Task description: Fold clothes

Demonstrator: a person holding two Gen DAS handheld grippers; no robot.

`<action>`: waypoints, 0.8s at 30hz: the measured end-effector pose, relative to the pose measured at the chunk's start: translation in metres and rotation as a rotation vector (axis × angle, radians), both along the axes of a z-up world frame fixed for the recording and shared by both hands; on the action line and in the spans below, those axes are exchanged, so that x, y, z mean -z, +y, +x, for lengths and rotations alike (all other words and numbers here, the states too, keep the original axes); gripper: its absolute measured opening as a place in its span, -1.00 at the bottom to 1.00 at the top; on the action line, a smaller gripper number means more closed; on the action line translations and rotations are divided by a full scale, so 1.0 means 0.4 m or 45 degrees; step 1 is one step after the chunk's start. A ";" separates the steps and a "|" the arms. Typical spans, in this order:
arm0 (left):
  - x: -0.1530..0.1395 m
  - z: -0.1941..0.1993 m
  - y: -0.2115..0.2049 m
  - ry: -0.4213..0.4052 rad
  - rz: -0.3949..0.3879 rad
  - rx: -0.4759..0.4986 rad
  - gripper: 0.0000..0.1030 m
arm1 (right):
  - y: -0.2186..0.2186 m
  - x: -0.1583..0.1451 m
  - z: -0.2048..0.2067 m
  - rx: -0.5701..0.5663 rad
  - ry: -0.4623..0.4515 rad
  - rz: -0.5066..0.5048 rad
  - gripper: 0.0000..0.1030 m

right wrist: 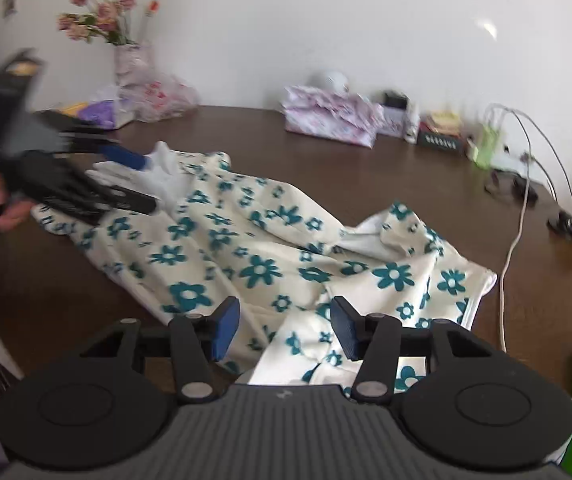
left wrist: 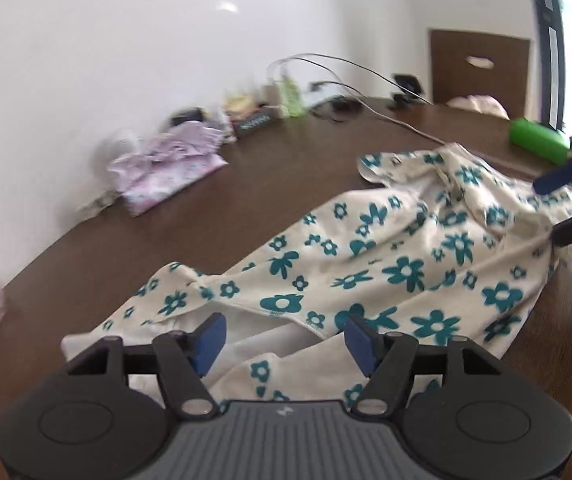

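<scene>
The cream cotton garment printed with teal flowers (left wrist: 385,264) lies rumpled and unfolded on the dark brown wooden table (left wrist: 286,168), stretched between the two tongs, so nearly all the folding is left. A folded lilac floral garment (right wrist: 329,120) sits well beyond, near the wall. The left gripper (left wrist: 284,340) and right gripper (right wrist: 286,328) both stand wide over the cloth's edges, pinching nothing. A vase (right wrist: 134,64) holds pink flowers (right wrist: 98,16).

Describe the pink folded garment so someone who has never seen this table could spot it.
On the brown table, look along the far edge by the white wall. The folded pale pink garment lies there, apart from the cream shirt with teal flowers, and is the only neatly folded piece.
</scene>
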State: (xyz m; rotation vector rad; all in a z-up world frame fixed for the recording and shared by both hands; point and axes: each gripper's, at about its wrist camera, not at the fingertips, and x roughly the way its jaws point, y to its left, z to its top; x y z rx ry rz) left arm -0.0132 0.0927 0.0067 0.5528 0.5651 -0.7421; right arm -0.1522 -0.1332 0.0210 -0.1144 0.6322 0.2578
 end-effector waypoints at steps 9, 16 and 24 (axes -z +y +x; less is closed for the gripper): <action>0.036 0.095 0.093 0.297 -0.068 0.148 0.30 | -0.044 0.021 -0.074 -0.098 0.020 0.055 0.16; 0.020 0.083 0.130 0.366 -0.188 0.133 -0.95 | -0.070 0.055 -0.037 -0.023 0.067 0.083 -0.24; -0.053 -0.035 0.221 0.287 -0.417 0.019 -1.00 | -0.120 0.040 -0.019 0.091 0.044 0.177 -0.80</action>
